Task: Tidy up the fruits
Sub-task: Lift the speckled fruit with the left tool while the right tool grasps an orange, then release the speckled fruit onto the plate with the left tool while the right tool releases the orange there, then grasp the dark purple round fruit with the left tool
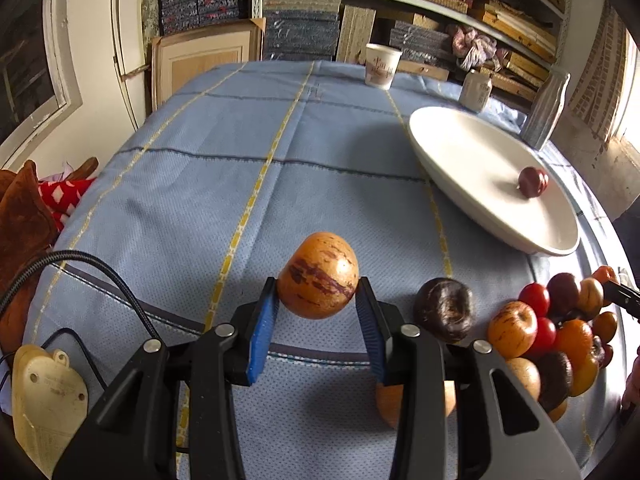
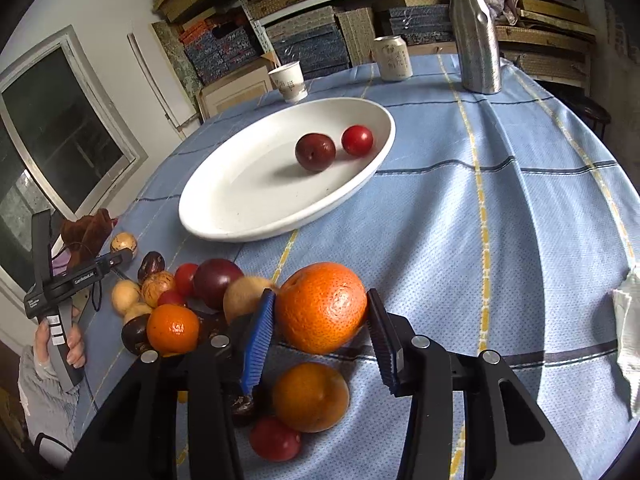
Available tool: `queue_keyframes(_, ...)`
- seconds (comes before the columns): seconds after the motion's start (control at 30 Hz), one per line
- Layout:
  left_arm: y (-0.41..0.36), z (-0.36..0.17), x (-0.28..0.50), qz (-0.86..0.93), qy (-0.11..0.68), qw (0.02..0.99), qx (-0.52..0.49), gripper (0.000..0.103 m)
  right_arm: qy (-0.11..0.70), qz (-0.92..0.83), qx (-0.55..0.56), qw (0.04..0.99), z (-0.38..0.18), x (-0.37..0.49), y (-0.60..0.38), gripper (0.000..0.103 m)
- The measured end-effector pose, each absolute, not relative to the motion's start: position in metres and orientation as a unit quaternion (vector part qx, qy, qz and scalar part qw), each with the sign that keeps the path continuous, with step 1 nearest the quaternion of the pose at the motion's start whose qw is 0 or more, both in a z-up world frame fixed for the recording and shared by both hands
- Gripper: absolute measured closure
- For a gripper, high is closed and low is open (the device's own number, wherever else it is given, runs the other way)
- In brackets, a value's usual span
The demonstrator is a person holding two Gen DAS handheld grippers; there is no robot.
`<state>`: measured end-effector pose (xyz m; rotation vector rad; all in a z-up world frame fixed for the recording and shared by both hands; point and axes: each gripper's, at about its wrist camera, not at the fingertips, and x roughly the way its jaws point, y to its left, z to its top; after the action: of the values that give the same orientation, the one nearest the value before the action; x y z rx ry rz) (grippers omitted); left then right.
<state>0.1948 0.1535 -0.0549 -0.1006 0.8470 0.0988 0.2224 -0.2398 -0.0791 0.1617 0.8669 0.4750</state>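
Observation:
My left gripper (image 1: 317,298) is shut on a tan, brown-streaked round fruit (image 1: 318,274), held above the blue cloth. A dark brown fruit (image 1: 443,309) lies to its right, then a pile of mixed fruits (image 1: 560,328). My right gripper (image 2: 320,312) is shut on a large orange (image 2: 322,306), lifted over the fruit pile (image 2: 180,300). A white oval plate (image 2: 248,200) holds a dark red plum (image 2: 315,151) and a small red fruit (image 2: 357,140). In the left wrist view, the plate (image 1: 472,168) shows only the plum (image 1: 532,182).
A paper cup (image 2: 289,81), a can (image 2: 393,58) and a steel bottle (image 2: 476,28) stand at the table's far side. A white cloth (image 2: 628,336) lies at the right edge. Another orange (image 2: 310,396) and a red fruit (image 2: 276,438) lie under my right gripper. Shelves stand behind.

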Motion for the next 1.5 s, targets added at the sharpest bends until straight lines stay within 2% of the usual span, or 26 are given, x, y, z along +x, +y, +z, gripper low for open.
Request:
queue_keyframes(0.2, 0.138, -0.029, 0.203, 0.028, 0.396, 0.916, -0.05, 0.064, 0.397, 0.225, 0.088, 0.885, -0.06, 0.228, -0.246, 0.057)
queue_keyframes(0.47, 0.067, 0.005, 0.265, -0.025, 0.399, 0.916, -0.006, 0.064, 0.385, 0.244, 0.04, 0.889, -0.005, 0.268, -0.201, 0.057)
queue_keyframes(0.83, 0.036, -0.043, 0.319, -0.054, 0.444, 0.894, 0.012, 0.063, 0.428, 0.246, 0.022, 0.869, -0.058, 0.308, -0.163, 0.054)
queue_keyframes(0.87, 0.036, -0.042, 0.318, -0.055, 0.442, 0.895, 0.013, 0.06, 0.423, 0.247, 0.028, 0.871, -0.056, 0.309, -0.167, 0.05)
queue_keyframes(0.97, 0.035, -0.035, 0.313, -0.055, 0.428, 0.902, 0.015, 0.038, 0.408, 0.246, 0.041, 0.878, -0.047, 0.306, -0.177, 0.042)
queue_keyframes(1.0, 0.037, -0.032, 0.311, -0.05, 0.424, 0.904, 0.017, 0.034, 0.403, 0.244, 0.043, 0.881, -0.044, 0.305, -0.18, 0.041)
queue_keyframes(1.07, 0.04, -0.026, 0.306, -0.045, 0.415, 0.908, 0.017, 0.034, 0.391, 0.24, 0.04, 0.887, -0.037, 0.299, -0.184, 0.041)
queue_keyframes(1.27, 0.061, -0.006, 0.281, -0.028, 0.389, 0.921, 0.0, 0.033, 0.354, 0.219, 0.042, 0.908, -0.023, 0.279, -0.198, 0.031)
queue_keyframes(1.4, 0.078, -0.003, 0.25, -0.004, 0.375, 0.927, -0.005, 0.024, 0.335, 0.201, 0.046, 0.92, -0.021, 0.255, -0.211, 0.02)
queue_keyframes(1.5, 0.089, -0.008, 0.229, 0.002, 0.374, 0.927, -0.011, 0.02, 0.328, 0.191, 0.05, 0.924, -0.029, 0.234, -0.221, 0.011)
